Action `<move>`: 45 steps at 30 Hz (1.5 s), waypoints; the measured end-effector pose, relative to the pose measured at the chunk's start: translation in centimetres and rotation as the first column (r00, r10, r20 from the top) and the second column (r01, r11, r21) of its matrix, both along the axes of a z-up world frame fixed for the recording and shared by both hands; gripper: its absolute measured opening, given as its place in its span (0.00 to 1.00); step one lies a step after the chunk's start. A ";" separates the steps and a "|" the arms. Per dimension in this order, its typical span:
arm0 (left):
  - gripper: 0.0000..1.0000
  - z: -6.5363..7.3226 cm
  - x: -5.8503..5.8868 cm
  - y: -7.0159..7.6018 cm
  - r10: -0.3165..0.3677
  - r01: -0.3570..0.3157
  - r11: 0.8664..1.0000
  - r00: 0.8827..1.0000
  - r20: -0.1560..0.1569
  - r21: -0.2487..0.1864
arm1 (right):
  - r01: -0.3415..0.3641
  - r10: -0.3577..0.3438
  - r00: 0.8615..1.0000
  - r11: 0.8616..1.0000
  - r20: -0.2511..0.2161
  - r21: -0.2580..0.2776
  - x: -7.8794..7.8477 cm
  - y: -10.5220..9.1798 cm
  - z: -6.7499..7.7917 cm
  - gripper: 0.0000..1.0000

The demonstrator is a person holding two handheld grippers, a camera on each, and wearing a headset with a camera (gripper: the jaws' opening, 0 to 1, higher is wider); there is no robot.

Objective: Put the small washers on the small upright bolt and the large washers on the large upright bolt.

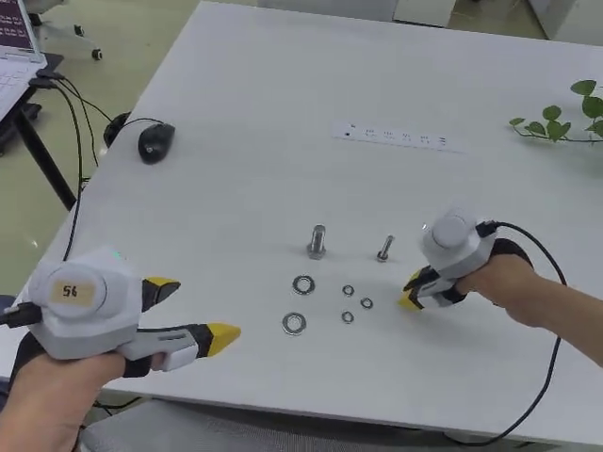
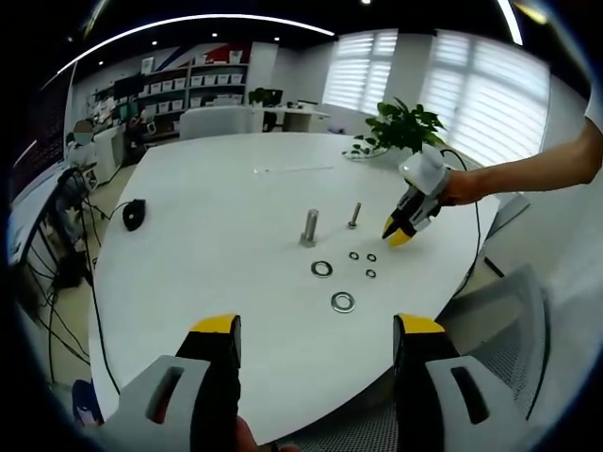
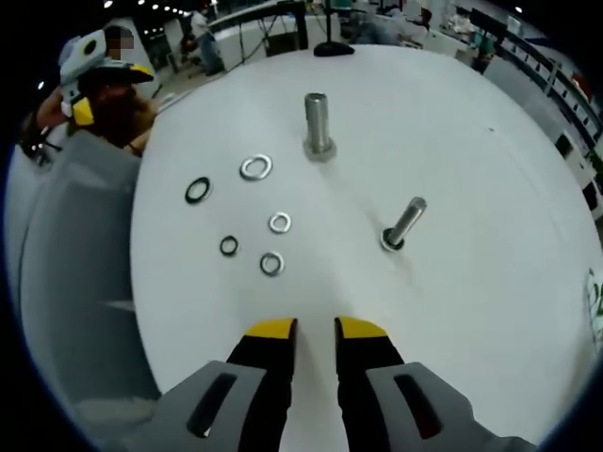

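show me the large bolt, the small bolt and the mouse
large bolt point(image 1: 317, 239), head view, middle of its upright shank
small bolt point(image 1: 385, 248), head view, middle of its shank
mouse point(image 1: 155, 141), head view, top of its black shell

The one thing I can read is a small tan sticker point(image 1: 71, 292) on top of the left gripper's point(image 1: 193, 309) white housing, marked "56" in dark digits. The laptop screen point(image 1: 14, 33) at the far corner shows lines of text, and the power strip point(image 1: 400, 137) carries tiny markings, all too small to read.
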State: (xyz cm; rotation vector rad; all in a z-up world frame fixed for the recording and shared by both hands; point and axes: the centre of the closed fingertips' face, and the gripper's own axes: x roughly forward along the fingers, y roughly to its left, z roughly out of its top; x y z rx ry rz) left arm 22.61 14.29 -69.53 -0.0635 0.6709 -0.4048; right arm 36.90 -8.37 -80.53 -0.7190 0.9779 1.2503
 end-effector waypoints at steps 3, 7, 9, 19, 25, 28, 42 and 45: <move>0.65 0.2 -0.1 -0.2 -0.004 0.004 1.000 1.000 0.004 -0.002 | -0.016 0.017 1.000 1.000 -0.008 0.008 -0.3 0.6 -0.4 0.17; 0.65 0.3 -0.2 -0.3 -0.010 0.010 1.000 1.000 0.009 -0.001 | -0.052 0.052 0.999 0.999 -0.002 0.002 -1.3 1.4 -0.9 0.17; 0.65 0.5 -0.3 -0.3 -0.009 0.009 1.000 1.000 0.013 -0.005 | -0.071 0.071 0.997 0.997 0.010 -0.008 -1.4 1.7 -1.2 0.17; 0.65 0.7 -0.6 -0.5 -0.005 0.005 1.000 1.000 0.018 -0.007 | -0.120 0.121 0.992 0.992 0.043 -0.026 -0.8 3.7 -1.7 0.17; 0.65 0.7 -0.7 -0.2 0.003 -0.003 1.000 1.000 0.018 -0.007 | -0.157 0.160 0.985 0.987 0.064 -0.042 -0.5 4.5 -1.9 0.17; 0.65 0.6 -0.8 0.0 0.007 -0.007 1.000 1.000 0.017 -0.004 | -0.178 0.182 0.981 0.983 0.066 -0.052 -0.5 4.6 -1.9 0.17; 0.65 0.5 0.1 -0.2 -0.005 0.005 1.000 1.000 0.019 -0.007 | -0.218 0.226 0.972 0.971 0.070 -0.098 -0.6 4.6 -1.9 0.17; 0.65 0.5 0.3 -0.4 -0.011 0.011 1.000 1.000 0.019 -0.005 | -0.233 0.242 0.967 0.966 0.079 -0.114 -0.8 4.8 -2.0 0.14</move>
